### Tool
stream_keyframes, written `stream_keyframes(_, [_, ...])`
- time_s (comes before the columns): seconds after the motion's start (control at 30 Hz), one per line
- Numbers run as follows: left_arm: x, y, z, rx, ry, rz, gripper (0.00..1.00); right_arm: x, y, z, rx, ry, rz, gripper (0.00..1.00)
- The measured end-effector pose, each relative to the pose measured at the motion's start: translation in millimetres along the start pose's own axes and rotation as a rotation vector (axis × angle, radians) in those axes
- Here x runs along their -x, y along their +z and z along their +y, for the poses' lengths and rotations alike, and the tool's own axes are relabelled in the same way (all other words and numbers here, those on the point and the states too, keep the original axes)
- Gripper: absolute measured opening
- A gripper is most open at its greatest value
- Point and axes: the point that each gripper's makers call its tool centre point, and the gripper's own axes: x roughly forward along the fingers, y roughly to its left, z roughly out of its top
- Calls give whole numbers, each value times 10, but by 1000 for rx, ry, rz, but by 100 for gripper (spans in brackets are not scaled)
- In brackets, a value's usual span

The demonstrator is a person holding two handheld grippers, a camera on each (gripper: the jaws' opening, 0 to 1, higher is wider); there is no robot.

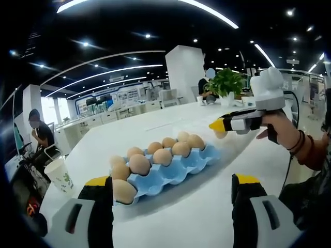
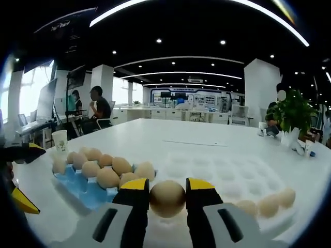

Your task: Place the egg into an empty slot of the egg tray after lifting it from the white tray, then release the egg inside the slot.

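Observation:
My right gripper (image 2: pixel 167 184) is shut on a brown egg (image 2: pixel 167 198), held just above the white tray (image 2: pixel 222 173). A few more eggs (image 2: pixel 269 204) lie at that tray's right end. The blue egg tray (image 2: pixel 77 190) lies to the left with several eggs in it and bare cups along its near side. In the left gripper view the same blue tray (image 1: pixel 178 171) sits ahead of my open left gripper (image 1: pixel 171 181). To its right, a hand holds the right gripper (image 1: pixel 220 129) above the table with the egg (image 1: pixel 221 135) in it. The left gripper's yellow tips (image 2: pixel 31 177) show at the left edge.
A paper cup (image 1: pixel 59 175) stands near the table's corner past the blue tray. A potted plant (image 2: pixel 295 111) stands at the far right of the white table (image 2: pixel 196 137). People sit at desks beyond the table.

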Motion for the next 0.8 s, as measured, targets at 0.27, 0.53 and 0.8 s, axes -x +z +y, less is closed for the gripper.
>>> stream_keyframes(0.27, [10, -10, 14, -1, 4, 4, 97, -52, 42, 174, 22, 44, -12, 29])
stream_keyframes(0.53, [7, -11, 29, 4, 4, 3, 97, -85, 74, 279, 28, 66, -12, 29])
stream_keyframes(0.8, [19, -27, 51, 8, 10, 5, 97, -111, 142, 511, 46, 114, -30, 29])
